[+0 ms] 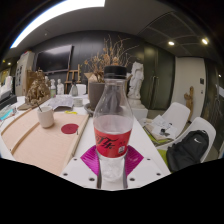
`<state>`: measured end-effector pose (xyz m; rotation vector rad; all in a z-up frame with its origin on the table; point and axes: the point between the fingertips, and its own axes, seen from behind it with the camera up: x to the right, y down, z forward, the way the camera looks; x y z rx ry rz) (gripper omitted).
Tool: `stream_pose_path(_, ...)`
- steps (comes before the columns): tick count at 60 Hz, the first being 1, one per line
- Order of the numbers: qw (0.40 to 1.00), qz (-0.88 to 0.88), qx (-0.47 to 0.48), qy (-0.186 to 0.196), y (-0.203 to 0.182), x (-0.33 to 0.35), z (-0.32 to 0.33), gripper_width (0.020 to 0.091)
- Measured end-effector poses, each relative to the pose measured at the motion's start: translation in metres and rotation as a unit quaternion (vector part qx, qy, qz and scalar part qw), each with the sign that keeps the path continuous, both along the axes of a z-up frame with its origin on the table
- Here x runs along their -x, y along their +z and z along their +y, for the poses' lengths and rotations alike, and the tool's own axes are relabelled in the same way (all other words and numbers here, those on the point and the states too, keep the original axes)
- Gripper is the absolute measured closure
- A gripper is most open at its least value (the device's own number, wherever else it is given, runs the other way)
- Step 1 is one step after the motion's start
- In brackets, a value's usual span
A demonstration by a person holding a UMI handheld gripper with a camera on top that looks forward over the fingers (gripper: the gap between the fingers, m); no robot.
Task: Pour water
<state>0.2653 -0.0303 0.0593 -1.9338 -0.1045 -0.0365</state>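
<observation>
Clear plastic bottle with red label (112, 120) clenched between the gripper (111, 160) pads, hiding things behind; white table (150, 150) edge at three o'clock.

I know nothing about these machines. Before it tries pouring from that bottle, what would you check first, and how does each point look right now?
1. Clear plastic bottle with red label sits between the gripper fingers: ok.
2. Both fingers press on it: cannot tell.
3. Bottle upright: ok.
4. Dark cap off for pouring: not ok, it is on.
5. Receiving vessel chosen: cannot tell; a small white cup stands apart on the wooden board.
</observation>
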Motion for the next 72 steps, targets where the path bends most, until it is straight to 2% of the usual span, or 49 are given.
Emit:
stream_pose_path(1,1.000,-0.003,0.000,0.001,0.000,0.000,0.001,0.0852)
stream_pose_path(11,0.999,-0.043,0.003,-0.008,0.008,0.003,0.003,0.0851)
stream_pose_path(29,0.970,-0.235,-0.036,-0.046,0.107,0.012,0.058,0.0852)
stream_pose_path(34,0.946,-0.317,-0.051,-0.040,0.135,0.031,0.084,0.0852)
stream_pose_path(41,0.888,-0.452,-0.080,-0.016,0.166,0.075,0.117,0.0850)
stream_pose_path(46,0.832,-0.546,-0.100,0.015,0.174,0.112,0.139,0.0850)
stream_pose_path(56,0.702,-0.700,-0.118,0.062,0.166,0.167,0.173,0.0851)
stream_pose_path(72,0.562,-0.814,-0.124,0.081,0.154,0.203,0.200,0.0852)
